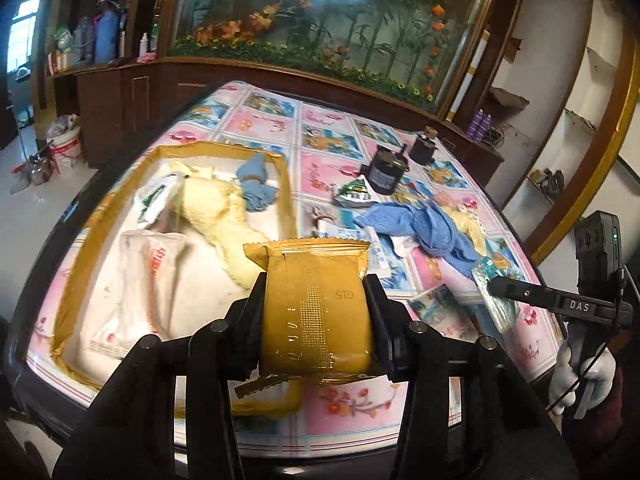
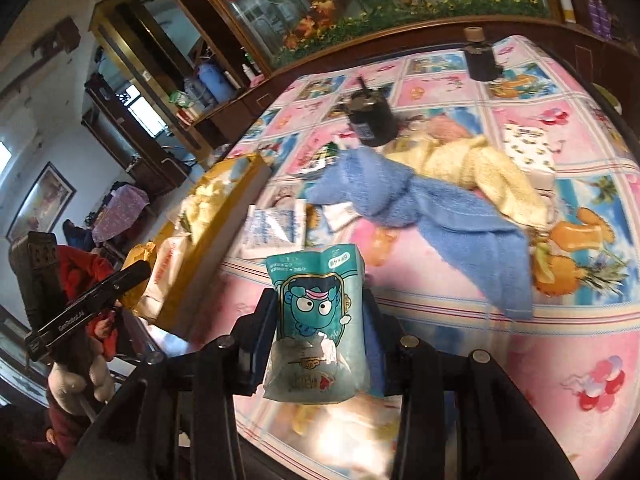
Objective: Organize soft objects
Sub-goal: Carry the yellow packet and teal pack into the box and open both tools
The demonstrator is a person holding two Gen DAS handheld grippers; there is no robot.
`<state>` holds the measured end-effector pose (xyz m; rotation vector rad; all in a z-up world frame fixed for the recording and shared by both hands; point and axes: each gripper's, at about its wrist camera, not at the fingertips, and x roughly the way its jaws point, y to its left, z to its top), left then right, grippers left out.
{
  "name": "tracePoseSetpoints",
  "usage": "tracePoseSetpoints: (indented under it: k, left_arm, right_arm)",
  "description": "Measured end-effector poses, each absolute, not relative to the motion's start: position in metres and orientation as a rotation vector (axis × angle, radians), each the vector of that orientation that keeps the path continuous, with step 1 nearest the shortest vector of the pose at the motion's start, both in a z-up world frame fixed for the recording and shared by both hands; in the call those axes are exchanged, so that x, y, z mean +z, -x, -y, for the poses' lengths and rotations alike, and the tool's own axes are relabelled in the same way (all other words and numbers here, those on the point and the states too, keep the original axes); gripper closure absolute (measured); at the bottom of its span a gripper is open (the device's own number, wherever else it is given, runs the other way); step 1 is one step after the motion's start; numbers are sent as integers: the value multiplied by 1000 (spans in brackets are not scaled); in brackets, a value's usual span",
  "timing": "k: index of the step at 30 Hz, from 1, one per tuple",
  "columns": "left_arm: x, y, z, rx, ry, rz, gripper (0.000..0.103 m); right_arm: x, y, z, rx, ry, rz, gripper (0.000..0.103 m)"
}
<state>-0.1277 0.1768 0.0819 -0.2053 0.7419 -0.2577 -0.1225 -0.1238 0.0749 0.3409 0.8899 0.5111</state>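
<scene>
Left wrist view: I'm holding my left gripper [image 1: 318,308] clamped on a gold packet [image 1: 316,304] above the bench's [image 1: 360,404] near edge, beside the gold-rimmed tray [image 1: 286,184]; my right gripper [image 2: 320,328] is pinching a teal cartoon packet [image 2: 318,328].

Towels [image 1: 424,226] on table [image 1: 344,404], right of tray [image 1: 102,216]; jars [image 1: 386,174] behind.

Daylight enters from a window [image 1: 24,36] at nine o'clock in the left wrist view, bright and washed out. Glare streaks the glass panel [image 1: 320,8] at twelve. Both fisheye views bend hard towards black corners. In the right wrist view a sunlit patch burns out the counter [image 2: 352,432] at six, and the towels look smeared.
</scene>
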Motion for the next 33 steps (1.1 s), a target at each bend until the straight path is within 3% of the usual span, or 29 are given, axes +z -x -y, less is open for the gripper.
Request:
tracePoseSetpoints:
  k: [16, 33]
  left_arm:
    - [31, 102, -235, -79, 350, -898, 58]
    - [22, 102, -266, 36, 428, -843, 58]
  right_arm:
    - [94, 78, -13, 837, -370, -984, 63]
    - [66, 45, -104, 816, -269, -1123, 63]
